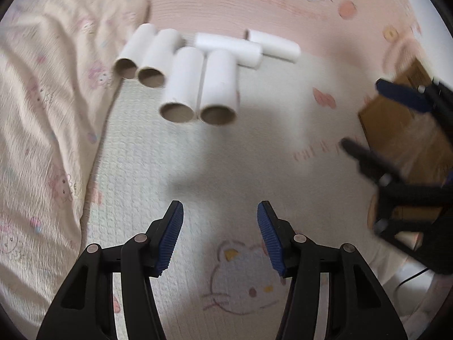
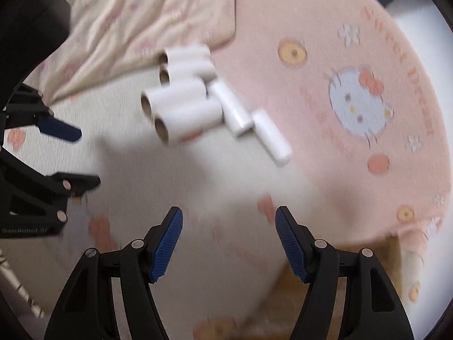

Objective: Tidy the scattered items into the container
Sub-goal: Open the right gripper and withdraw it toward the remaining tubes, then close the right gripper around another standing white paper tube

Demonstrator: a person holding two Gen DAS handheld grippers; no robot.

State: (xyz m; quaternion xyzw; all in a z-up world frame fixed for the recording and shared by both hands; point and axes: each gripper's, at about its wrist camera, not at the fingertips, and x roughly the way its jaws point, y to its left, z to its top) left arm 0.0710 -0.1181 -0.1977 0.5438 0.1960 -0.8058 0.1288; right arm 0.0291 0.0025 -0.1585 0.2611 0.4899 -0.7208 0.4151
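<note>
Cardboard tubes, six of them, lie clustered on the bed, on the Hello Kitty blanket (image 1: 254,147), toward its far side near a rumpled cream quilt (image 1: 42,113) that covers the left edge. Largest of what's there is that pink-and-white blanket; next comes the brown cardboard box (image 1: 402,130) at the right edge, partly hidden behind the right gripper (image 1: 365,119). Two wide tubes (image 1: 201,85) lie side by side nearest, open ends facing the left wrist camera; two more open-ended tubes (image 1: 147,53) sit touching just left of them, and two slimmer white rolls (image 1: 252,46) lie crosswise behind. The left gripper (image 1: 220,226) hovers short of the cluster, fingers spread wide, holding nothing. The right gripper is likewise released and empty, above the blanket beside the box.
</note>
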